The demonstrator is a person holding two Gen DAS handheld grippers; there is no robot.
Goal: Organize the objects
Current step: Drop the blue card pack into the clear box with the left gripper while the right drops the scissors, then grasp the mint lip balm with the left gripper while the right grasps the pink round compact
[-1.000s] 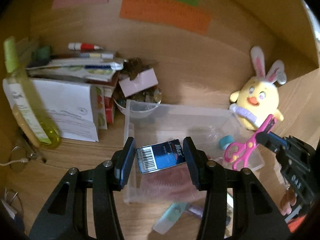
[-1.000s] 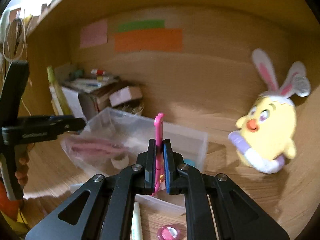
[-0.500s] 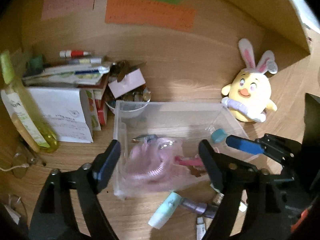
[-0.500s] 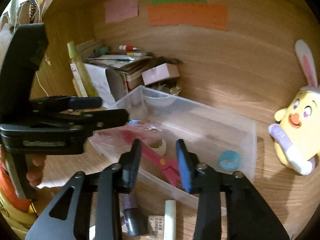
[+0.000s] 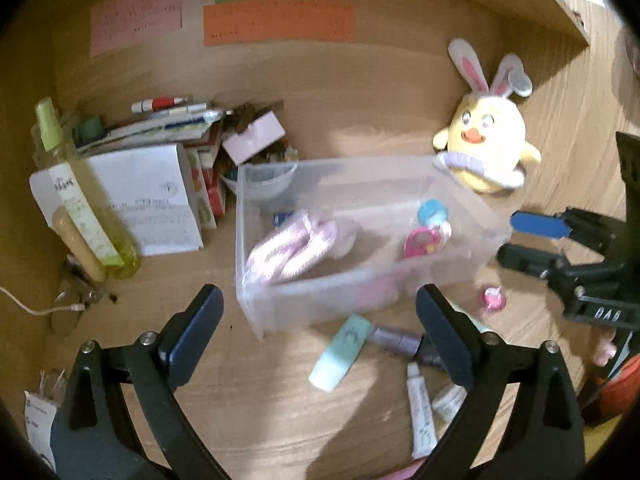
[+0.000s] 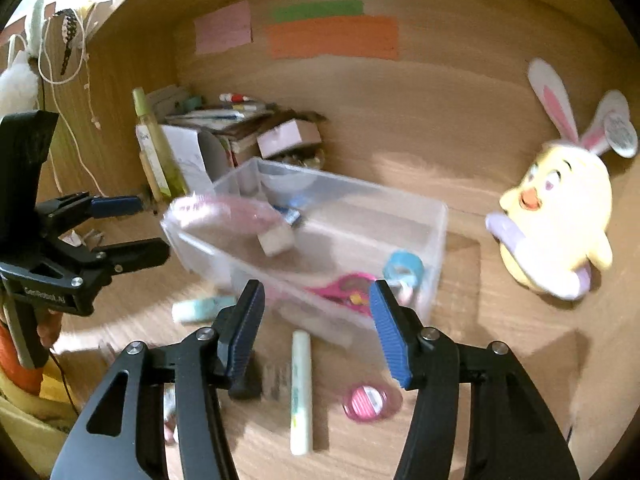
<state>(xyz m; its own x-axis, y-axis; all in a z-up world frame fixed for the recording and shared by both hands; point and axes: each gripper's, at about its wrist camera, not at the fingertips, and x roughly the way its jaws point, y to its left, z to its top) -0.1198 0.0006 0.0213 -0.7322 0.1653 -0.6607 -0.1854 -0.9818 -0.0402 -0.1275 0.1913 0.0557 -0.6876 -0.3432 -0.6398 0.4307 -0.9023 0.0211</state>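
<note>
A clear plastic bin (image 5: 256,312) (image 6: 438,216) sits on the wooden desk. It holds a pink packet (image 5: 292,246) (image 6: 224,210), pink scissors (image 5: 420,242) (image 6: 344,286), a blue tape roll (image 5: 430,210) (image 6: 404,266) and a small blue box (image 6: 290,214). My left gripper (image 5: 318,310) is open and empty in front of the bin. My right gripper (image 6: 316,318) is open and empty at the bin's near right side. In front of the bin lie a mint tube (image 5: 340,354) (image 6: 200,306), a purple tube (image 5: 396,340), a white tube (image 6: 301,392) (image 5: 420,412) and a pink round case (image 6: 368,400) (image 5: 494,300).
A yellow bunny-eared plush (image 5: 486,148) (image 6: 560,216) stands right of the bin. Books, papers, pens and a small pink box (image 5: 254,142) are stacked behind it on the left, with a green bottle (image 5: 84,204) (image 6: 154,148). Coloured notes (image 5: 276,22) hang on the back wall.
My left gripper let go of the blue box and my right let go of the pink scissors; both now lie in the bin. Both grippers opened wide and drew back.
</note>
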